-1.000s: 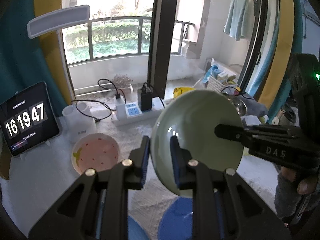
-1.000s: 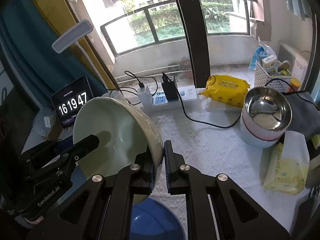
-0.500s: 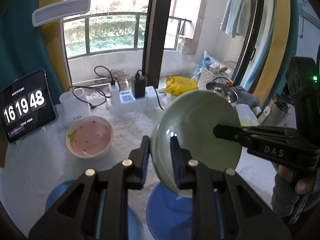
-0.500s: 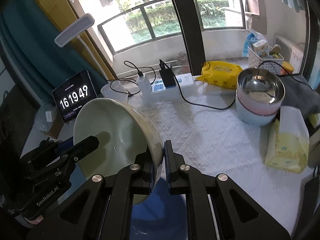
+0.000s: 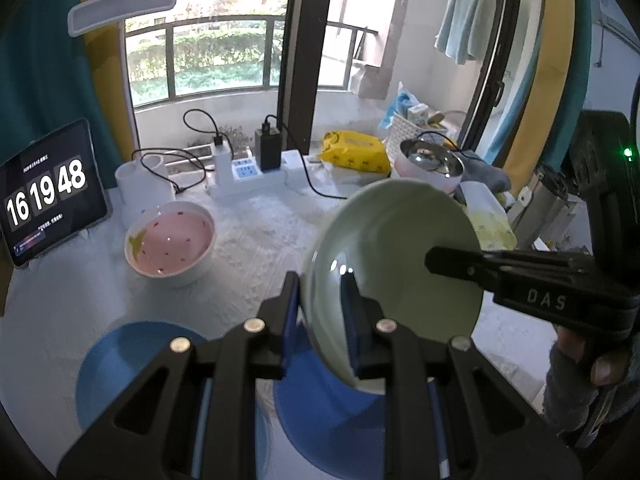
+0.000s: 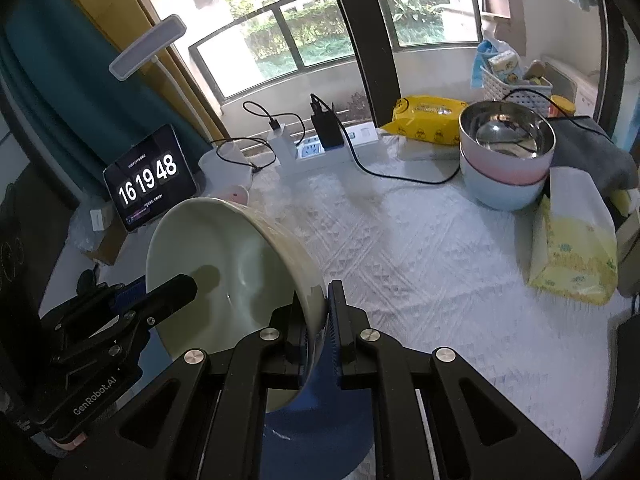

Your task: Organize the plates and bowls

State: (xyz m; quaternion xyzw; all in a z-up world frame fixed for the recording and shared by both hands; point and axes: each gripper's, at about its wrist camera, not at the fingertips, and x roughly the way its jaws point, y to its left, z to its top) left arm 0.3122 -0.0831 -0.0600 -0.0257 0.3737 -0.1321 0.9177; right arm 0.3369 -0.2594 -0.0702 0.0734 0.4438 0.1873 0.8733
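Lower centre of the left wrist view, the left gripper (image 5: pixel 320 312) pinches the rim of the pale green bowl (image 5: pixel 396 280), one finger inside the glossy hollow, one against the outer wall. The right gripper (image 6: pixel 318 320) pinches the opposite rim, low in the centre of its own view. The bowl (image 6: pixel 224 272) hangs tipped on edge above the table, its mouth turned toward the left gripper and its round face near upright. Both grips are as they were a second ago, but the views have tilted down: more tabletop shows, and the clock reads 16 19 48 where it read 16 19 47.

Directly under the bowl, at the bottom of the left wrist view, lies a smooth blue plate (image 5: pixel 328 412), with a second blue plate (image 5: pixel 120 364) at lower left; whether these two touch is hard to judge behind the fingers. Mid-left sits a round white bowl with a pink speckled inside (image 5: pixel 170 240), upright on the white quilted tablecloth (image 6: pixel 420 264). Further back, at upper right of the right wrist view, a shiny steel bowl (image 6: pixel 506 132) nests in a pink bowl (image 6: pixel 504 168) inside a pale blue bowl (image 6: pixel 500 194). The tablet clock (image 5: pixel 48 192) stands at far left, a white power strip (image 5: pixel 256 176) behind.
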